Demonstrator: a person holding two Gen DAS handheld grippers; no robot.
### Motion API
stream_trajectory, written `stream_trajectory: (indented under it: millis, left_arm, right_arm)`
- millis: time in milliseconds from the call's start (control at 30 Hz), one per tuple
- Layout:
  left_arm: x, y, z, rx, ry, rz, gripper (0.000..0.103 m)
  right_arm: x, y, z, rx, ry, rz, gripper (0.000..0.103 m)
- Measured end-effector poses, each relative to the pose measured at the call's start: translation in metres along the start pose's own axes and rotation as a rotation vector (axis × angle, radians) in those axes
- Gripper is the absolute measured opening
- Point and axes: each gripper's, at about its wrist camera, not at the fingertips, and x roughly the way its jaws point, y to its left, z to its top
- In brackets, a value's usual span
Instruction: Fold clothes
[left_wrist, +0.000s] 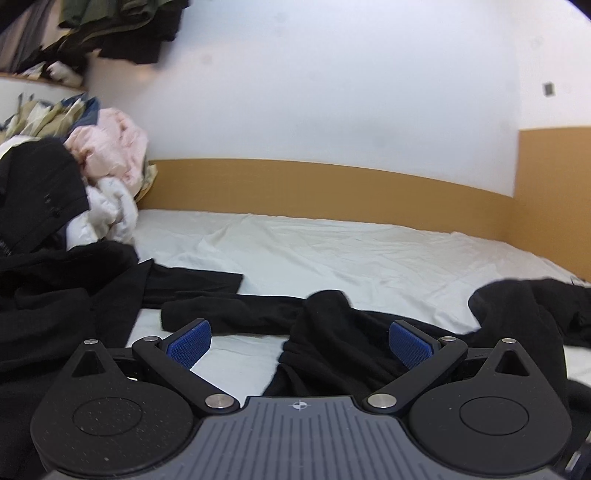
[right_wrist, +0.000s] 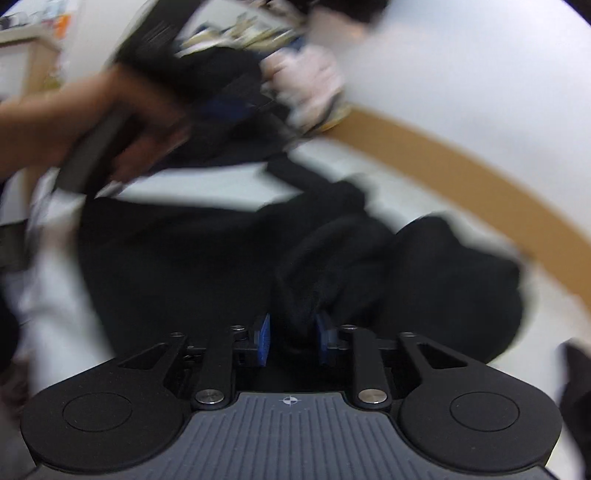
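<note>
While my right fingers (right_wrist: 291, 338) clench a bunched fold of the black garment (right_wrist: 207, 266), their blue pads (right_wrist: 263, 338) press on the cloth from both sides, and the rest of it spreads away ahead of them and to their left over the white bed sheet (right_wrist: 55, 295); this view is badly blurred. My left fingers (left_wrist: 299, 341) stand spread wide with nothing gripped: a ridge of the same black garment (left_wrist: 325, 332) lies on the bed sheet (left_wrist: 332, 251) between and just beyond their blue pads (left_wrist: 188, 345), though I cannot tell whether either pad touches it. Farther ahead and to the left of my left fingers, a pile of clothes (left_wrist: 110, 155) in pink, white and black rests against the wooden bed surround (left_wrist: 314, 188). From the right wrist I see my left hand (right_wrist: 122, 122) up to the left, wrapped around its dark handle.
</note>
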Motion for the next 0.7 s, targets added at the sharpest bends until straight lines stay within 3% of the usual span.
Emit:
stream_trajectory:
  millis: [33,100,167,233,333,433,500,600,633,667,700]
  left_arm:
    - [-0.004,-0.007,-0.003,0.029,-0.005,-0.014,0.102]
    - [-0.011,-0.022,-0.01,0.089,-0.014,-0.041,0.102]
    - [-0.017,-0.034,-0.017,0.14,-0.015,-0.061,0.102]
    - [-0.016,-0.046,-0.026,0.192,-0.001,-0.08,0.102]
    - [-0.002,-0.058,-0.038,0.264,0.042,-0.083,0.102]
    - [0.019,-0.062,-0.046,0.295,0.105,-0.03,0.102]
    - [0.033,-0.059,-0.049,0.288,0.148,-0.028,0.102]
    - [0.045,-0.063,-0.056,0.305,0.211,-0.069,0.077]
    - [0.045,-0.066,-0.058,0.321,0.213,-0.08,0.064]
    - [0.046,-0.068,-0.06,0.336,0.214,-0.09,0.055]
    - [0.046,-0.071,-0.062,0.352,0.215,-0.1,0.05]
  right_arm:
    - [-0.007,0.01,0.0,-0.034,-0.015,0.043,0.056]
    - [-0.035,0.004,0.008,-0.008,-0.116,0.127,0.06]
    - [-0.067,-0.025,0.012,0.144,-0.267,0.083,0.076]
    - [-0.083,-0.05,0.021,0.2,-0.327,-0.062,0.077]
    - [-0.067,-0.076,0.032,0.232,-0.269,-0.178,0.077]
    - [-0.046,-0.1,0.043,0.262,-0.194,-0.275,0.077]
    - [-0.03,-0.103,0.043,0.319,-0.166,-0.261,0.077]
    - [0.017,-0.097,0.049,0.225,-0.099,-0.219,0.077]
    - [0.042,-0.096,0.046,0.19,-0.054,-0.206,0.069]
    - [0.055,-0.093,0.041,0.182,-0.017,-0.221,0.022]
    - [0.061,-0.087,0.035,0.189,0.015,-0.253,0.008]
